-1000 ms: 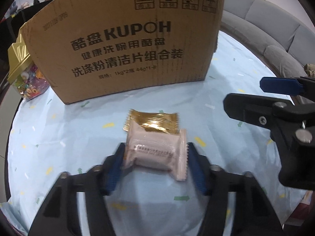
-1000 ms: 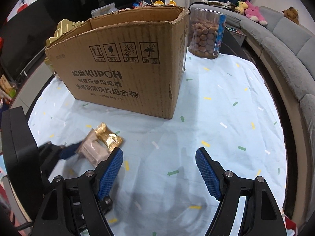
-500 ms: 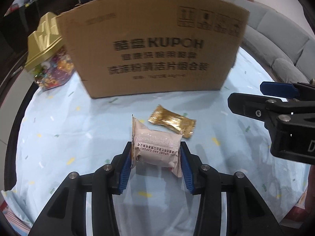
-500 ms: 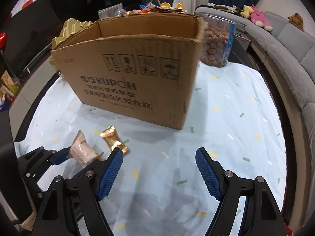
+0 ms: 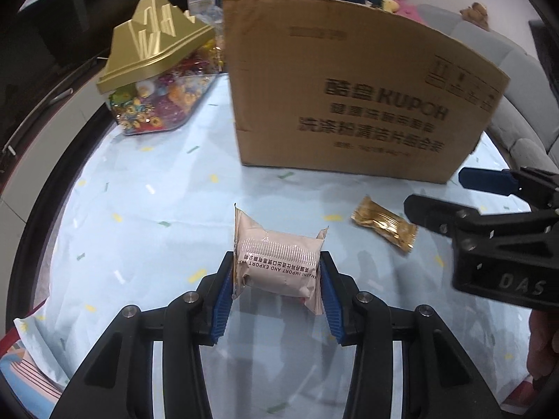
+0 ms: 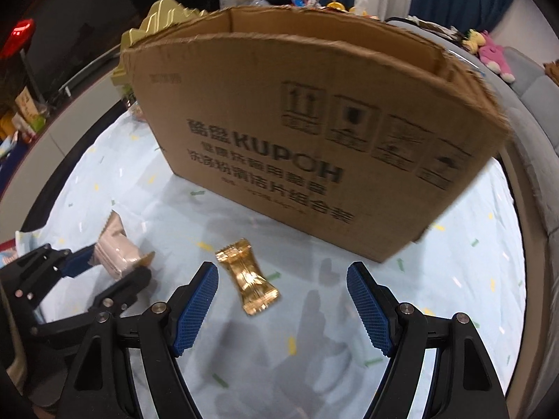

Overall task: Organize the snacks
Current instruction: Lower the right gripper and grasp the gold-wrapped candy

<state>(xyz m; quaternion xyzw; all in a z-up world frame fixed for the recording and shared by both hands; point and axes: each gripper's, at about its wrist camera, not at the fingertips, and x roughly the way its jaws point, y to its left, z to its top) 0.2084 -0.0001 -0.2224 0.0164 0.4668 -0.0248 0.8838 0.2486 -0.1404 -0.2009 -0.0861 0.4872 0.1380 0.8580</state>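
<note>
Blue-padded left gripper (image 5: pixel 276 279) clamped on a pale pink snack packet (image 5: pixel 277 262); pads press both short sides, packet lifted clear of the tablecloth (image 5: pixel 139 227), printed seam face toward the camera. Jaws have just been closing, with the packet between them.

Right gripper (image 6: pixel 283 300) stands wide apart, gripping nothing. Gold-wrapped candy (image 6: pixel 249 284) lies flat on the cloth just ahead of its tips, nearer the left finger (image 6: pixel 195 303) than the right, not touched by either.

Landmark: cardboard box (image 6: pixel 314 139), open-topped, black print on its near wall.
- Gold candy: in front of the box's near wall, apart from it.
- Pink packet, in the right wrist view (image 6: pixel 115 255): also in front of the box, off toward its left corner, farther out than the candy.
- In the left wrist view the candy (image 5: pixel 384 225) sits to the packet's right, between it and the right gripper's arm (image 5: pixel 489 241).

Beyond the box's left side: clear tub of bright sweets with a gold peaked lid (image 5: pixel 153 38), standing just beside the box.

Behind the box to the right: grey sofa (image 6: pixel 534 80), plush toys (image 6: pixel 489 52) on it. Box wall blurred in both views.
</note>
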